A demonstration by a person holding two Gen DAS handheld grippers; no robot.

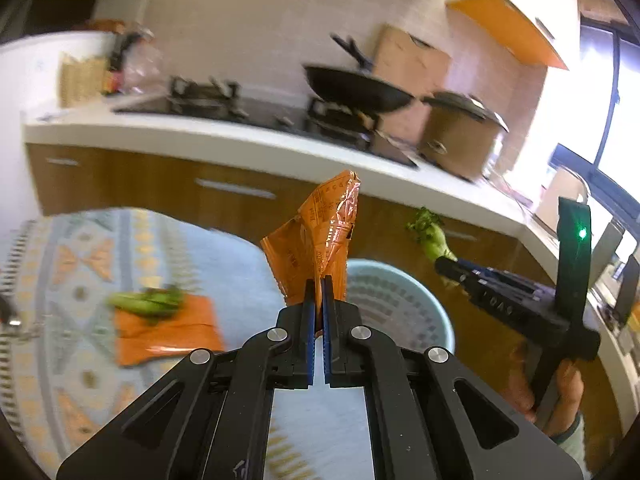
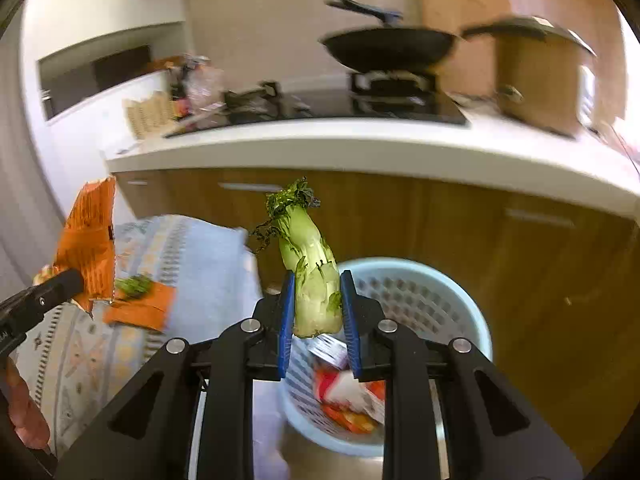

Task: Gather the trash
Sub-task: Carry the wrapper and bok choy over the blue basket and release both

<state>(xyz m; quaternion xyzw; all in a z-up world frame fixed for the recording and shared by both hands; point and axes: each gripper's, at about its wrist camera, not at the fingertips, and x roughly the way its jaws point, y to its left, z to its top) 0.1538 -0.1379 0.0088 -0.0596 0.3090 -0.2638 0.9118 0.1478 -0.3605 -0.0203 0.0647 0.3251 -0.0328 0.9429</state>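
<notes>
My left gripper (image 1: pixel 319 284) is shut on an orange foil wrapper (image 1: pixel 320 232) that stands up from the jaws. It also shows in the right wrist view (image 2: pixel 88 240). My right gripper (image 2: pixel 317 280) is shut on a green vegetable stalk (image 2: pixel 310 276), held upright above the rim of a light blue basket (image 2: pixel 432 292). The basket holds red and white packaging (image 2: pixel 348 396). In the left wrist view the basket (image 1: pixel 404 304) sits just past the wrapper, and the right gripper (image 1: pixel 444 266) holds the stalk (image 1: pixel 432 236) beyond it.
A second orange wrapper (image 1: pixel 168 332) with a green vegetable piece (image 1: pixel 148 302) on it lies on the patterned tablecloth (image 1: pixel 72 264). Behind is a kitchen counter (image 2: pixel 360 140) with a stove, a black wok (image 2: pixel 392 46), a brown pot (image 2: pixel 540 76) and wooden cabinets (image 2: pixel 520 248).
</notes>
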